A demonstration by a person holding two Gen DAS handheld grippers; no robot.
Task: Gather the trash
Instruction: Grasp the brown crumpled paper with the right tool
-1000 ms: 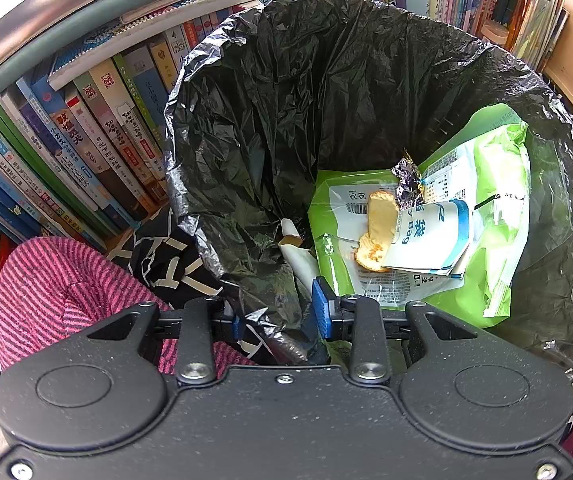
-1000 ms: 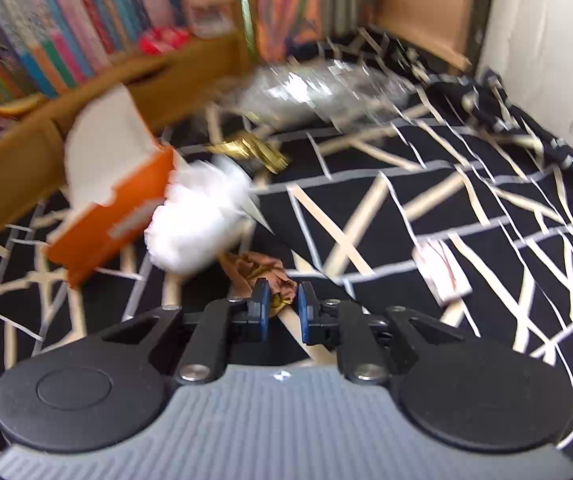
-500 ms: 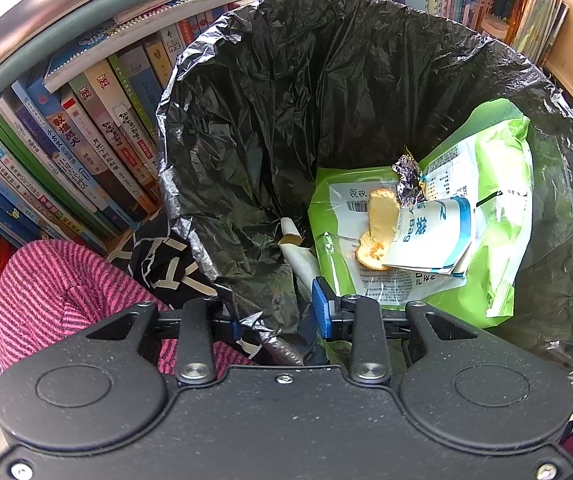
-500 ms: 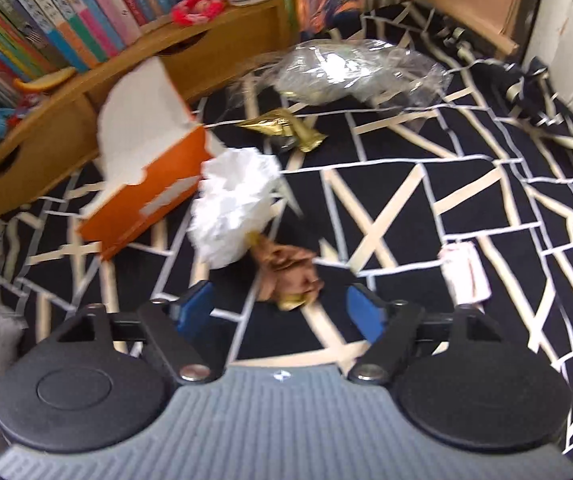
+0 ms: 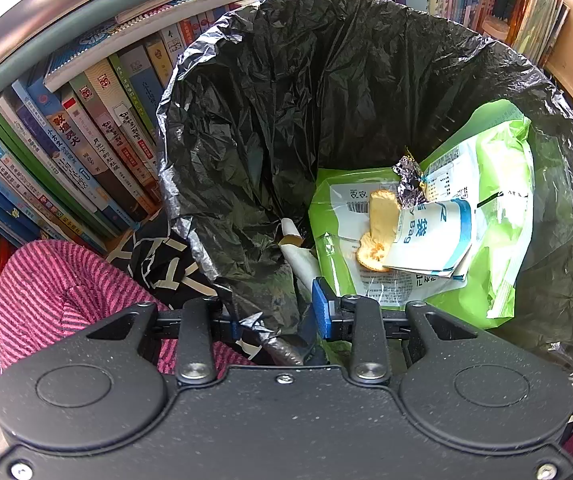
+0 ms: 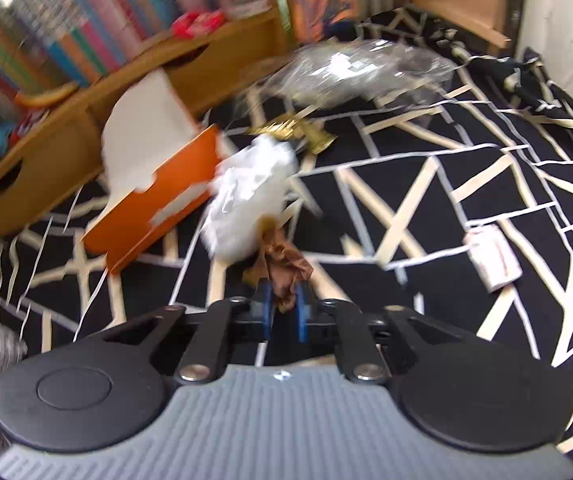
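In the left wrist view, a trash bin lined with a black bag [image 5: 270,92] fills the frame. Inside lie a green snack bag [image 5: 498,208], a white-and-blue packet [image 5: 430,236], orange peel [image 5: 370,258] and a foil scrap [image 5: 408,184]. My left gripper [image 5: 276,318] is shut on the near rim of the bag. In the right wrist view, my right gripper [image 6: 285,312] is shut on a crumpled brown wrapper [image 6: 284,264] just above the black patterned cover [image 6: 426,208]. A white tissue ball [image 6: 246,196] lies right behind it.
On the cover lie an orange tissue box [image 6: 158,200], a gold wrapper [image 6: 298,132], a clear plastic bag [image 6: 350,68] and a small pink-white packet [image 6: 492,258]. A wooden shelf [image 6: 46,148] with books runs along the left. Books [image 5: 86,140] stand beside the bin.
The right gripper opened around the brown wrapper half a second ago and has now shut on it. The left gripper and the bin have stayed put.
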